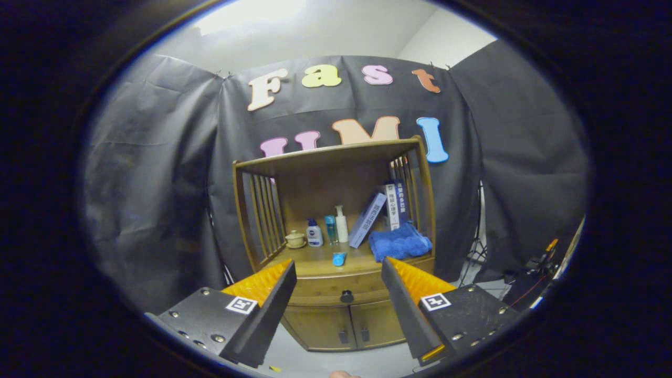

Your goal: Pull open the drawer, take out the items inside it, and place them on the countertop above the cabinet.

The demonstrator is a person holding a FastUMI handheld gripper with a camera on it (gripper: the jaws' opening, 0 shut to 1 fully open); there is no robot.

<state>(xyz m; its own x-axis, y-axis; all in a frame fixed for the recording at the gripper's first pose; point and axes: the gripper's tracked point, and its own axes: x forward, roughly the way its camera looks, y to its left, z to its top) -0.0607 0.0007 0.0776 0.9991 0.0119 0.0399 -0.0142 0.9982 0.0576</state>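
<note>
**Q:** Fingers (338, 310) are spread wide, holding nothing, and your drawer (336, 286) sits shut beyond them, its knob (346, 296) right in the gap. What bites you from here?

**A:** Could be pre-pull or all done and closed again, can't tell. A blue tube (339, 258), towel (399, 241), bottles (331, 228) and books (386, 210) sit on the countertop (315, 262) just above the knob. If you go in, that knob is small and round, so an off-centre pinch would probably slip. Come in too high and you'd likely bump the tube off the edge.
</note>
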